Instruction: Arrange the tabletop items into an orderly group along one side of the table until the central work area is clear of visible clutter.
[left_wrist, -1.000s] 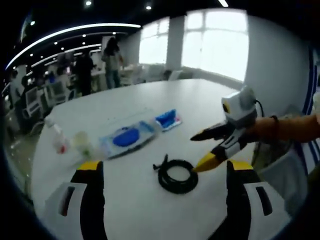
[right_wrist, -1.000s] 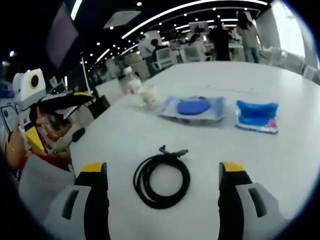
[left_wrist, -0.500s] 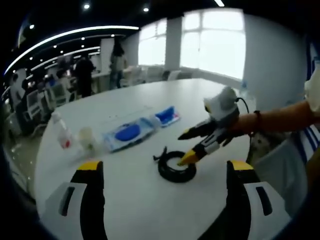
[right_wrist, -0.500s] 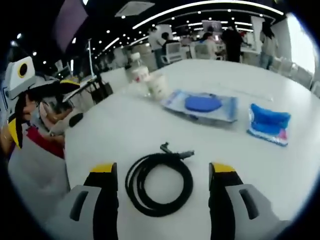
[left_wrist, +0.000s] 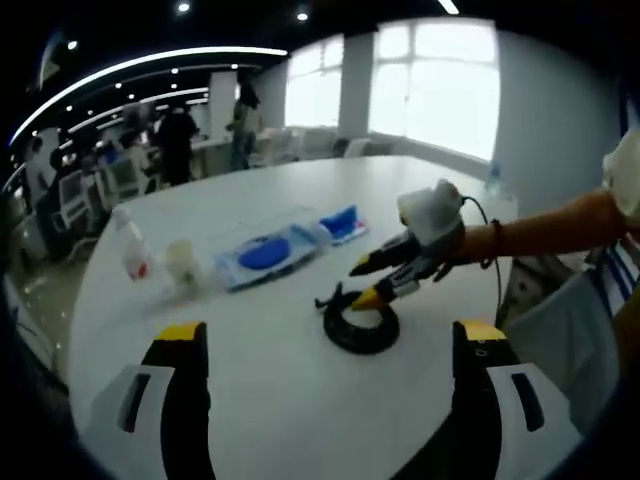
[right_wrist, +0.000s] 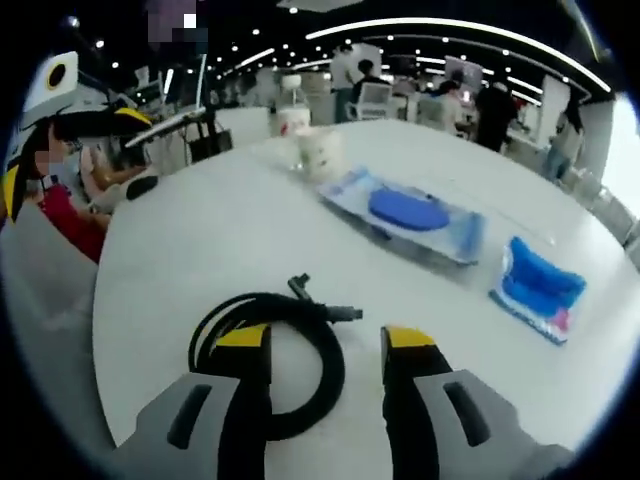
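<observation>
A round white table (left_wrist: 300, 400) carries everything, with the clutter grouped toward its far side. A bare forearm (left_wrist: 545, 228) reaches in from the right of the left gripper view, level over the table, with a band at the wrist. It ends in the right gripper (left_wrist: 362, 283), tilted down with its yellow tips at the cable (left_wrist: 358, 328). In the right gripper view that gripper (right_wrist: 325, 345) has its jaws partly closed and straddling the near arc of the coil (right_wrist: 268, 355) (contact is not clear). The left gripper (left_wrist: 325, 335) stands wide open and empty, short of the cable. Beyond lie a clear packet (right_wrist: 415, 213) with a blue disc inside, a blue pouch (right_wrist: 537, 290), a cup (right_wrist: 320, 152) and a bottle (left_wrist: 132, 255), the last two blurred.
</observation>
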